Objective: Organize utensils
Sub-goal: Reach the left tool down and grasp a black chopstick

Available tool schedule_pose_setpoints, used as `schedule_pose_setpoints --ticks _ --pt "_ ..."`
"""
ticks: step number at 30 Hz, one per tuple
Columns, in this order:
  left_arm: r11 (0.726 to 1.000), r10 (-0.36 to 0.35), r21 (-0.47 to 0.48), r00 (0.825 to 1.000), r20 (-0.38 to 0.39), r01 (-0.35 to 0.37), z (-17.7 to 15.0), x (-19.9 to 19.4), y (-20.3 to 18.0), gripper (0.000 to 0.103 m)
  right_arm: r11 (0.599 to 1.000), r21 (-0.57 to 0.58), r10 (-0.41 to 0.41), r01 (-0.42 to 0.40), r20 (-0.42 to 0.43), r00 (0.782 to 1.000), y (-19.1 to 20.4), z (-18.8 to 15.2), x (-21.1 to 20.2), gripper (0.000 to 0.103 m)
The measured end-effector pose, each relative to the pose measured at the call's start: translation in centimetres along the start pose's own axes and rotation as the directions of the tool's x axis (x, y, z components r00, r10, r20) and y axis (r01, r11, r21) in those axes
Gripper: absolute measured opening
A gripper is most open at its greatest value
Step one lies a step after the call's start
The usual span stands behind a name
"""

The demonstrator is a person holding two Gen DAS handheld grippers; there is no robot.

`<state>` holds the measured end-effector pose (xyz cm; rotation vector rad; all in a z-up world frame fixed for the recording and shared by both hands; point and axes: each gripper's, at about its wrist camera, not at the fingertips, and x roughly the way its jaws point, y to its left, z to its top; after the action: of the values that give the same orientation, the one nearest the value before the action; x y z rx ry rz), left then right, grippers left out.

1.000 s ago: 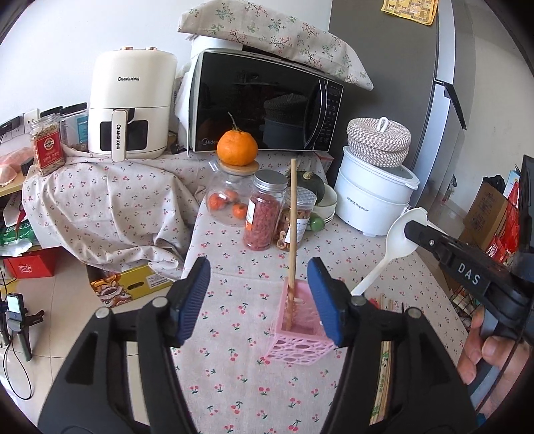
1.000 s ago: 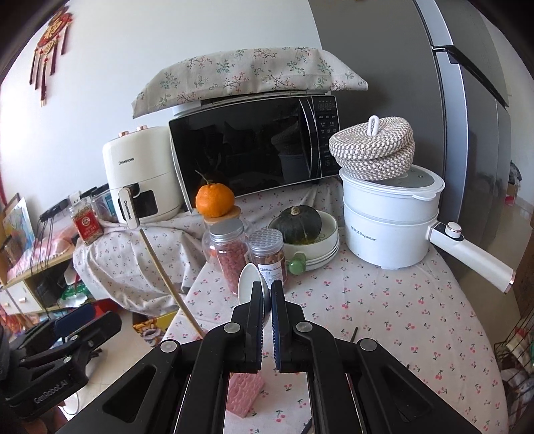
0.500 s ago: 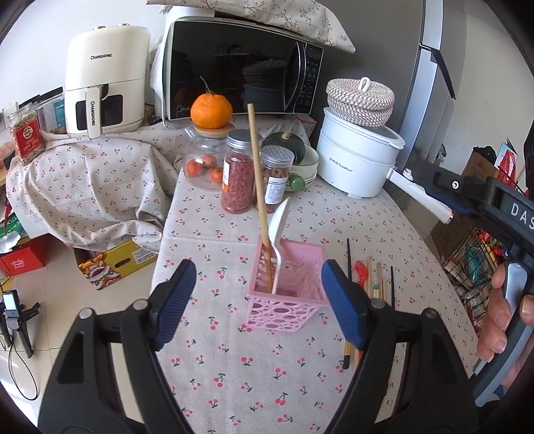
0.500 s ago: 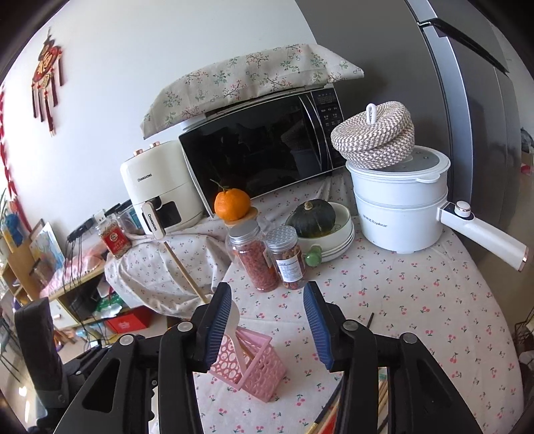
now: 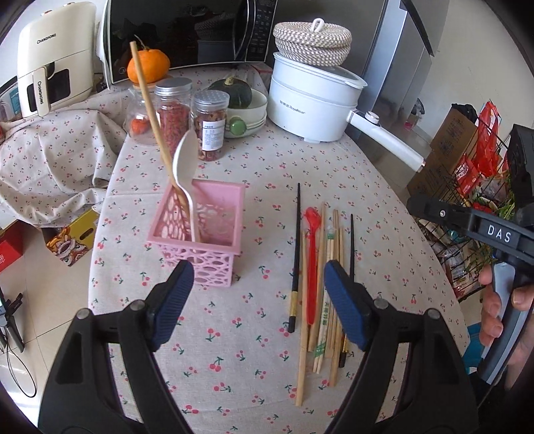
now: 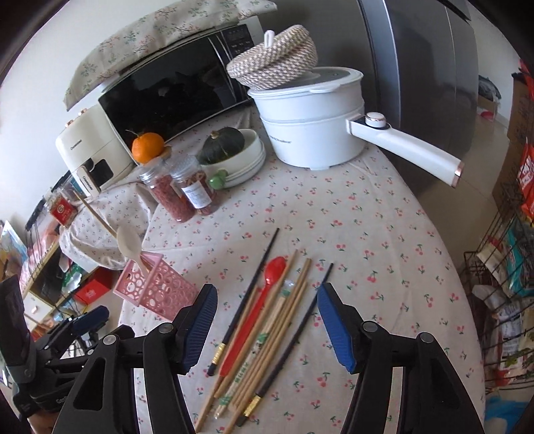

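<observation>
A pink lattice basket (image 5: 213, 260) (image 6: 160, 293) stands on the cherry-print tablecloth and holds a white spoon (image 5: 184, 163) (image 6: 128, 245) and a long wooden chopstick (image 5: 150, 110). To its right lie a red spoon (image 5: 312, 253) (image 6: 263, 300), black chopsticks (image 5: 295, 253) (image 6: 253, 283) and several wooden chopsticks (image 5: 333, 283) (image 6: 283, 313). My left gripper (image 5: 258, 303) is open and empty, hovering between basket and utensil pile. My right gripper (image 6: 267, 329) is open and empty, right above the pile.
At the table's back stand two spice jars (image 5: 190, 113), a jar with an orange (image 5: 148, 65) on top, a bowl with a green squash (image 5: 233, 91), a white electric pot (image 5: 310, 100) with a long handle (image 6: 407, 150), a microwave (image 5: 187, 30) and an air fryer (image 5: 50, 56). A wire rack (image 5: 467, 200) stands right.
My right gripper opened and left the white spoon in the basket, then pulled back over the utensil pile. My left gripper backed away from the basket and widened.
</observation>
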<state>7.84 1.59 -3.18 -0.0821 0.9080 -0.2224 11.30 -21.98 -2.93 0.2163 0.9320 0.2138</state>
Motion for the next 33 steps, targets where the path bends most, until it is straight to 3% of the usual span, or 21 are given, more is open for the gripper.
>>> schedule_pose_setpoints --ticks 6,11,15,18,20,22,25,33 --pt "0.999 0.001 0.051 0.997 -0.079 0.004 -0.5 2.1 -3.1 0.081 0.997 0.052 -0.056 0.058 -0.054 0.997 -3.6 -0.6 0.1 0.070" --pt "0.999 0.019 0.038 0.985 -0.173 -0.013 0.0 4.8 -5.3 0.081 0.995 0.067 -0.073 0.077 -0.069 0.995 -5.4 -0.6 0.3 0.070" --pt "0.997 0.050 0.063 0.983 -0.176 -0.039 1.4 6.8 -7.0 0.081 0.991 0.091 -0.089 0.096 -0.084 0.993 -6.8 -0.3 0.8 0.072" --pt "0.999 0.049 0.024 0.979 -0.198 -0.045 2.9 9.4 -7.4 0.080 0.989 0.109 -0.084 0.097 -0.118 0.990 -7.8 -0.3 1.6 0.072" --pt "0.999 0.045 -0.008 0.976 -0.212 -0.048 3.9 11.3 -7.2 0.076 0.987 0.119 -0.088 0.103 -0.129 0.988 -8.4 -0.2 2.1 0.072" --pt "0.998 0.051 -0.033 0.972 -0.229 -0.061 4.8 13.2 -6.9 0.055 0.986 0.130 -0.089 0.107 -0.137 0.987 -9.0 -0.1 2.4 0.072" --pt "0.995 0.046 -0.078 0.965 -0.260 -0.068 5.7 15.6 -6.3 0.038 0.982 0.162 -0.074 0.098 -0.148 0.986 -9.9 0.0 2.7 0.072" --pt "0.991 0.094 -0.060 0.945 -0.314 -0.119 6.2 18.9 -6.3 0.024 0.973 0.216 -0.043 0.077 -0.157 0.987 -11.3 0.3 3.0 0.072"
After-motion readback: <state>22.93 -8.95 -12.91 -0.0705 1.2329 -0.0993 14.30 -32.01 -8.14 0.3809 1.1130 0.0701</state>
